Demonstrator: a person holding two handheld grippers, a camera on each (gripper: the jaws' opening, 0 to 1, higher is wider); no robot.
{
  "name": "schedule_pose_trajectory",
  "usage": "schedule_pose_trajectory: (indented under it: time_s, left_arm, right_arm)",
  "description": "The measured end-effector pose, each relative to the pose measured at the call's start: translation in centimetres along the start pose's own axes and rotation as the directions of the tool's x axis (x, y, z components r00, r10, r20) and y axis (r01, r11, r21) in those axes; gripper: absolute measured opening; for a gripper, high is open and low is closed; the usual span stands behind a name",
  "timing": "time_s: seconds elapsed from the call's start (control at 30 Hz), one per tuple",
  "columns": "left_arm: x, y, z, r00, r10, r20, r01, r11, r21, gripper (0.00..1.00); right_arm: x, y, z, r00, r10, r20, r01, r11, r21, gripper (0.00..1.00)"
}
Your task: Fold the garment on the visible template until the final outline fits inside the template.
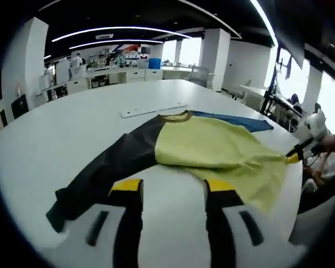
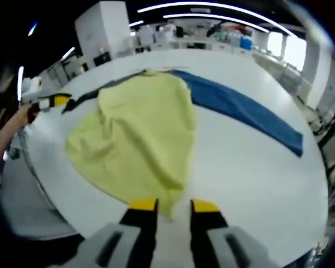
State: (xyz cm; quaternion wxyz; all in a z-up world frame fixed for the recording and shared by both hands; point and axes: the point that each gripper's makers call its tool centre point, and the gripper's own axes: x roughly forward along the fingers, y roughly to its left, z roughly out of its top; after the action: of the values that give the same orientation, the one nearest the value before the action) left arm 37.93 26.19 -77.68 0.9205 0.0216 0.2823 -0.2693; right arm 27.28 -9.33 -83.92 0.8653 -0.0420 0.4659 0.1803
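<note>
- The left hand-held gripper (image 1: 173,192) has its two yellow-tipped jaws spread apart with nothing between them; its tips sit just short of the garment's near edge, over bare worktop.
- The right hand-held gripper (image 2: 173,207) has its jaws close together, and a corner of the yellow hem runs into the narrow gap between them; whether they truly pinch the cloth I cannot tell.
- In the left gripper view the right hand-held gripper (image 1: 295,156) shows at the far side of the garment, at the hem corner, held by a person's hand (image 1: 324,146).
- The garment (image 1: 212,148) lies spread flat on the white worktop (image 1: 72,128): a pale yellow body, a black sleeve (image 1: 109,167) stretched to one side and a blue sleeve (image 2: 240,109) to the other.
- A brownish collar (image 1: 175,116) marks the top of the garment.
- Just beyond the collar lies a flat white strip (image 1: 151,110), apart from the garment.
- Well beyond the garment, past the worktop's far edge, stand white desks (image 1: 117,72) and pillars (image 1: 218,56).
</note>
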Motion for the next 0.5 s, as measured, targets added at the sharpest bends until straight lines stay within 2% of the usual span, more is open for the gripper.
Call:
schedule_pose_trajectory:
  time_s: [0.17, 0.5]
  left_arm:
    - [1.4, -1.7, -1.1, 0.997, -0.043, -0.065, 0.047, 0.998, 0.052, 0.37]
    - [3.5, -3.4, -3.2, 0.985, -0.085, -0.150, 0.100, 0.990, 0.097, 0.30]
  right_arm:
    - [-0.1, 0.2, -0.2, 1.000, 0.004, -0.004, -0.004, 1.000, -0.015, 0.17]
    - [-0.1, 0.2, -0.3, 1.000, 0.008, -0.001, -0.008, 1.000, -0.007, 0.15]
